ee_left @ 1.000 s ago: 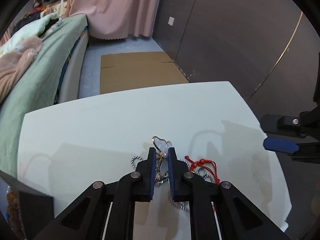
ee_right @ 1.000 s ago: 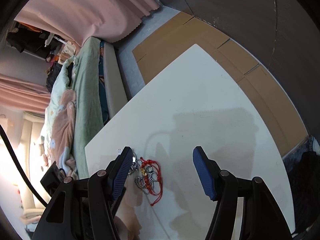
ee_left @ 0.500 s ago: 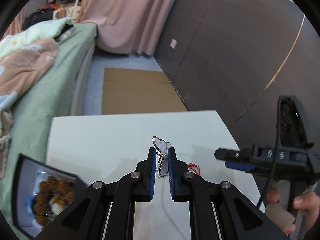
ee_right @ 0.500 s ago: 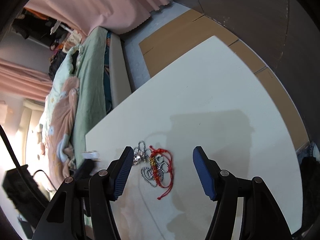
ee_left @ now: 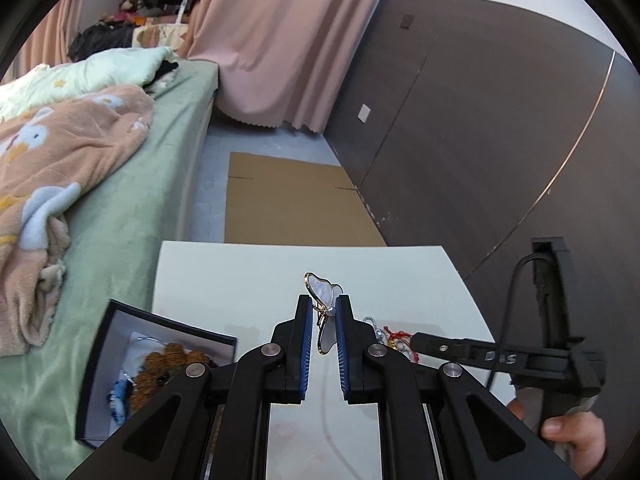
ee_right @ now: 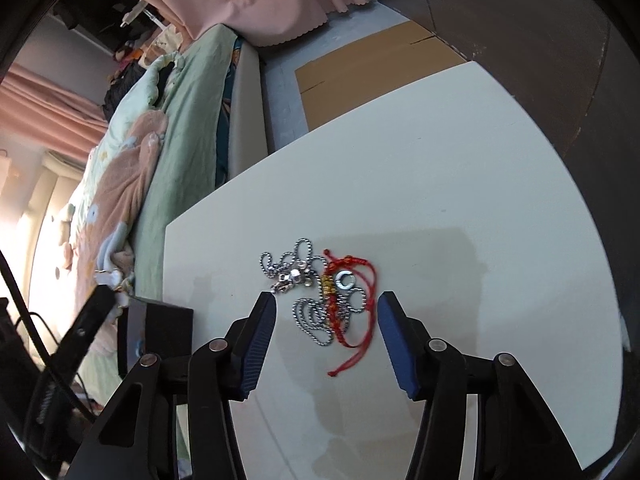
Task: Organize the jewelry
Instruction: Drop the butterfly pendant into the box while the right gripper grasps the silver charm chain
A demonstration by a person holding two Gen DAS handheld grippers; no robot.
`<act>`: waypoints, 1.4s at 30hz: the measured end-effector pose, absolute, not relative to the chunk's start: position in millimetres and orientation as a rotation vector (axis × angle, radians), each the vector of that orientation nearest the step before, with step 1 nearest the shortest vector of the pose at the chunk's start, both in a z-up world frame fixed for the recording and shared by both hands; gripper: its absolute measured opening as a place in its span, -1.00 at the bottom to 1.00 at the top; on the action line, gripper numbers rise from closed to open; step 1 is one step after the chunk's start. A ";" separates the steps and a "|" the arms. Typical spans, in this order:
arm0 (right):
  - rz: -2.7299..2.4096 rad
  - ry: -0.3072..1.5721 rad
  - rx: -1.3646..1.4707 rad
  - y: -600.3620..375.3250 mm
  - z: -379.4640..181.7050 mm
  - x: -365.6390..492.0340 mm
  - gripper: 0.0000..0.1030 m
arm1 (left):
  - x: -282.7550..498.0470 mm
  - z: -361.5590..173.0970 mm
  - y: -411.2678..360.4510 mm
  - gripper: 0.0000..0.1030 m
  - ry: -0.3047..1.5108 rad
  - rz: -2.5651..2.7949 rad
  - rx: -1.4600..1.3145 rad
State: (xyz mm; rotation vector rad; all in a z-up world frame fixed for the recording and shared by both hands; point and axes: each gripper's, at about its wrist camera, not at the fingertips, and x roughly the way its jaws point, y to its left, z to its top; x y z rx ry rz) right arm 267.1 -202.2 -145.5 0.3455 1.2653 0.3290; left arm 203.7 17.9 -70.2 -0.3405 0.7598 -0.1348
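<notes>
- Left gripper point(ee_left: 323, 330): jaws narrowed onto a butterfly brooch point(ee_left: 326, 312), its pearly wings standing up past the fingertips, lifted clear of the white table point(ee_left: 240, 280).
- Jewelry box point(ee_left: 160, 376): black, open, beads inside; low and left of the left gripper, at the table's near left edge. Judged the brooch's destination, so the carry runs leftward and down.
- Right gripper point(ee_right: 326, 312): jaws half apart and closing, nothing pressed between the pads yet.
- Ball chain point(ee_right: 312, 280) and red cord bracelet point(ee_right: 352, 300): tangled in a heap on the table, directly ahead between the right fingers; the right hand is nearer.
- Bed point(ee_right: 176, 120): beyond the table's left edge.
</notes>
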 end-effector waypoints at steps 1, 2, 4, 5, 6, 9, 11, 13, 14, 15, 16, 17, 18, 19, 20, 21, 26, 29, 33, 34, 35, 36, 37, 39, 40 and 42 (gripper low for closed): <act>0.334 1.262 0.338 -198.3 -146.0 267.6 0.03 | 202.3 -68.9 20.2 -0.77 0.755 -0.130 -0.339; 0.340 1.258 0.329 -194.4 -146.6 267.9 -0.01 | 201.6 -67.8 22.0 -0.77 0.751 -0.125 -0.338; 0.351 1.246 0.311 -185.9 -147.3 268.8 -0.04 | 199.6 -66.1 27.2 -0.77 0.746 -0.114 -0.340; 0.356 1.241 0.302 -181.0 -147.0 269.2 -0.05 | 199.3 -66.2 30.0 -0.77 0.746 -0.110 -0.345; 0.365 1.235 0.289 -176.7 -146.3 269.3 -0.06 | 198.8 -66.5 33.5 -0.77 0.748 -0.106 -0.351; 0.388 1.212 0.265 -167.5 -143.6 269.3 -0.07 | 196.7 -67.0 42.1 -0.77 0.751 -0.093 -0.363; 0.402 1.210 0.256 -162.6 -143.9 270.4 -0.07 | 195.2 -66.5 45.9 -0.77 0.753 -0.089 -0.368; 0.408 1.199 0.231 -156.4 -144.6 272.0 -0.07 | 193.9 -65.9 49.9 -0.77 0.754 -0.087 -0.373; 0.407 1.190 0.217 -154.0 -144.8 273.0 -0.07 | 193.0 -65.4 51.6 -0.77 0.754 -0.086 -0.375; 0.407 1.181 0.207 -152.0 -145.3 275.2 -0.07 | 192.2 -64.5 53.5 -0.77 0.753 -0.085 -0.377; 0.411 1.174 0.201 -150.1 -146.5 277.9 -0.07 | 191.4 -64.0 54.6 -0.77 0.752 -0.084 -0.379; 0.416 1.174 0.200 -148.5 -148.1 280.3 -0.06 | 190.3 -63.1 55.7 -0.77 0.751 -0.083 -0.380; 0.423 1.175 0.204 -147.8 -149.9 282.6 -0.06 | 189.8 -62.1 56.8 -0.77 0.750 -0.082 -0.382; 0.438 1.175 0.210 -146.3 -152.0 285.0 -0.06 | 189.4 -61.5 58.1 -0.77 0.749 -0.081 -0.383; 0.448 1.173 0.211 -144.5 -153.5 286.3 -0.06 | 188.8 -61.2 59.4 -0.77 0.749 -0.079 -0.385; 0.457 1.167 0.204 -142.5 -155.7 287.6 -0.06 | 188.3 -61.1 61.1 -0.77 0.749 -0.079 -0.386; 0.441 1.227 0.207 -139.2 -169.3 291.3 -0.06 | 186.9 -62.4 67.7 -0.77 0.759 -0.070 -0.393; 0.449 1.266 0.209 -140.3 -170.3 285.9 -0.06 | 186.5 -62.4 70.8 -0.77 0.766 -0.067 -0.396; 0.463 1.285 0.147 -132.9 -170.4 275.3 -0.06 | 186.8 -61.8 70.5 -0.77 0.766 -0.067 -0.395; 0.460 1.280 0.121 -130.1 -170.3 273.6 -0.06 | 186.5 -61.5 70.5 -0.77 0.765 -0.067 -0.394; 0.458 1.275 0.096 -127.3 -170.2 272.1 -0.06 | 186.0 -61.1 70.9 -0.77 0.764 -0.067 -0.393; 0.449 1.264 0.050 -123.2 -170.0 270.0 -0.09 | 184.8 -60.1 71.7 -0.77 0.761 -0.066 -0.393; 0.435 1.259 0.004 -119.5 -170.1 267.9 -0.14 | 183.5 -58.6 73.0 -0.77 0.756 -0.065 -0.396; 0.388 1.243 -0.149 -108.4 -169.5 261.4 -0.43 | 177.0 -51.3 76.4 -0.77 0.731 -0.066 -0.411; 0.372 1.236 -0.203 -103.9 -169.6 258.7 -0.51 | 173.5 -47.5 77.0 -0.77 0.718 -0.068 -0.412; 0.346 1.220 -0.264 -101.1 -169.2 255.0 -0.69 | 166.2 -37.6 77.3 -0.77 0.690 -0.060 -0.396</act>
